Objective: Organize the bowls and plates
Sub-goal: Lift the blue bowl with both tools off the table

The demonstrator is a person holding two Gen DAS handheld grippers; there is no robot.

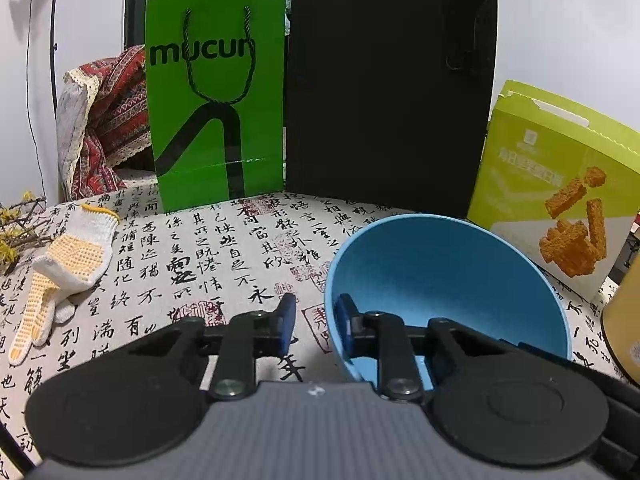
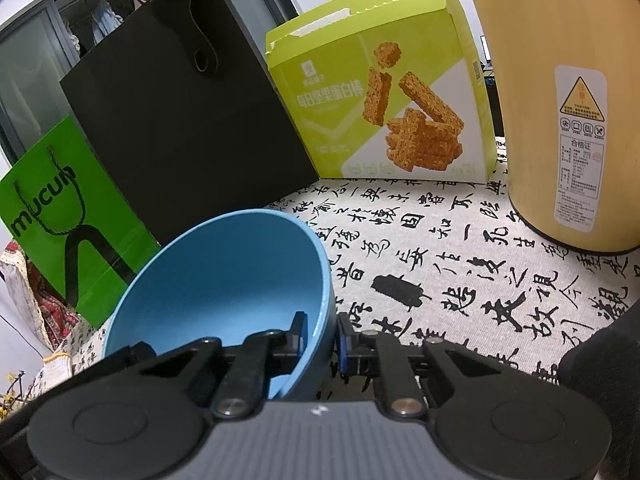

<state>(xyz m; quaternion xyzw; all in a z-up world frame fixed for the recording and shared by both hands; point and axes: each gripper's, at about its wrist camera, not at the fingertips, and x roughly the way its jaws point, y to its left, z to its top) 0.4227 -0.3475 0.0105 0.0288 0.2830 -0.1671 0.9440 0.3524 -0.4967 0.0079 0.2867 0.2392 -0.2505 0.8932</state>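
Bowl (image 1: 448,280): blue, matte, one piece, sitting on the patterned surface (image 1: 192,264) and looking tipped, mouth toward both cameras. No plates in view.

Left tool (image 1: 312,320): narrow, its fingers straddling the bowl's left rim, one pad inside, one outside. A sliver of gap shows at the outer pad, so I judge the pinch light or only just made.

Right tool (image 2: 322,338): narrow, pinching the opposite rim, inner pad against the inside wall, outer pad on the outside wall. This one looks seated.

Handling, as a judgement: stiff, thin-walled, likely light (plastic or melamine by the finish, cannot confirm). The smooth wall could slip under small pads, and a tilted bowl held at two rim points may swing. The rim is the only sensible hold; two opposite points are better than one. Probably not fragile, but a drop would be noisy.

Around the bowl:
- directly behind it, a black bag (image 1: 384,88), near
- behind and left, a green bag (image 1: 216,100)
- behind and right, a snack box (image 1: 560,184), near the rim
- right of it, a tan canister (image 2: 560,100), tall
- well to the left, a work glove (image 1: 64,264) and dry twigs (image 1: 16,228)

Obstruction: the bags and box wall off the back, so lifting toward the cameras or straight up looks clearest.
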